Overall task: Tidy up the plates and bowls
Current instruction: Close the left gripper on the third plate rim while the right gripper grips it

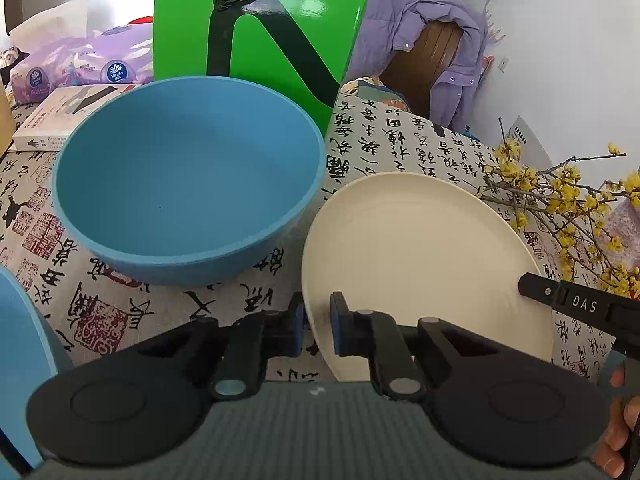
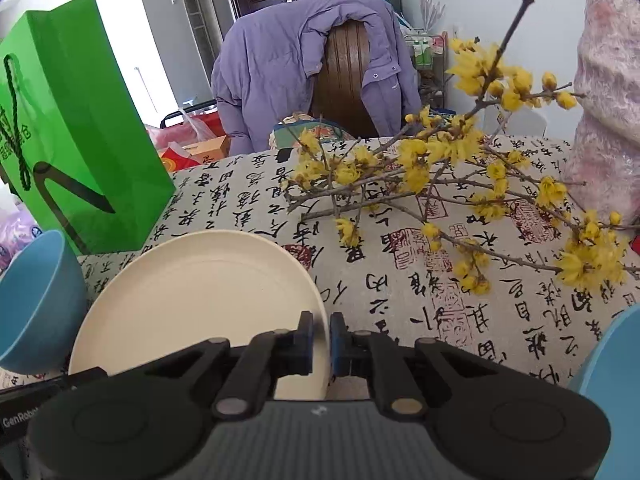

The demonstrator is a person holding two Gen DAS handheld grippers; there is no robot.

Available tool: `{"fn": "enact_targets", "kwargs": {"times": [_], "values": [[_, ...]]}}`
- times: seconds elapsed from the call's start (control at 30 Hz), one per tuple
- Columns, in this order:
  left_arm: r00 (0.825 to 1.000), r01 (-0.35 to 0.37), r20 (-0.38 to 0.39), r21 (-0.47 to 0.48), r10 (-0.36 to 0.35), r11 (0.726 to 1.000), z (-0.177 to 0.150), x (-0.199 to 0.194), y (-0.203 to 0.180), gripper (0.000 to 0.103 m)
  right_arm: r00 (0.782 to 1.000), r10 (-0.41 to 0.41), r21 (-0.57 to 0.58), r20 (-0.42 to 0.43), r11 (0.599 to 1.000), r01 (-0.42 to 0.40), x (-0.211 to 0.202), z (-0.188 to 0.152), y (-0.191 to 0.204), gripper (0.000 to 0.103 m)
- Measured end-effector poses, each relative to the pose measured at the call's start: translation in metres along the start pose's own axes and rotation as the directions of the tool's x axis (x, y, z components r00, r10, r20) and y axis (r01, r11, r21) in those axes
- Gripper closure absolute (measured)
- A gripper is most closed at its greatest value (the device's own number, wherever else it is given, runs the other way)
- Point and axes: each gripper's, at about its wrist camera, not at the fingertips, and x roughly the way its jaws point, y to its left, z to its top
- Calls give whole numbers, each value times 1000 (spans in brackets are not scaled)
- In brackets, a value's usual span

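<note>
Cream plate (image 1: 420,256) sits on the worktop (image 2: 400,280) with both my grippers clamped on its near rim, left gripper (image 1: 318,326) at its left edge, right gripper (image 2: 321,338) at its right; blue bowl (image 1: 188,176) lies beyond, leftward.

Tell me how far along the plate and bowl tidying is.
Nothing looks stacked yet. In hand: the left gripper and right gripper are both shut on opposite rims of the round cream plate. Left: the big blue bowl sits alone on the calligraphy tablecloth, beside the plate.
</note>
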Motion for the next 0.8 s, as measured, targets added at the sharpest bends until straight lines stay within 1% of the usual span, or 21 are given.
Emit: {"fn": "enact_targets", "kwargs": {"times": [0.3,0.43,0.53,0.8], "values": [[1000,7,20,23,-8,1000,-9,-24,-11,90,999,-48,-39,24,998,49,-28,-11,1,96],[1000,12,21,23,-13,1000,-14,-38,-11,90,999,-37,-28,34,999,38,-49,-16,-2,97],[999,6,37,27,-7,1000,-21,-55,-13,91,999,-30,-31,45,999,32,-65,-22,-1,97],[996,-14,93,31,11,999,-50,-112,-14,90,995,13,-25,102,1000,-10,-120,-50,-1,98]]}}
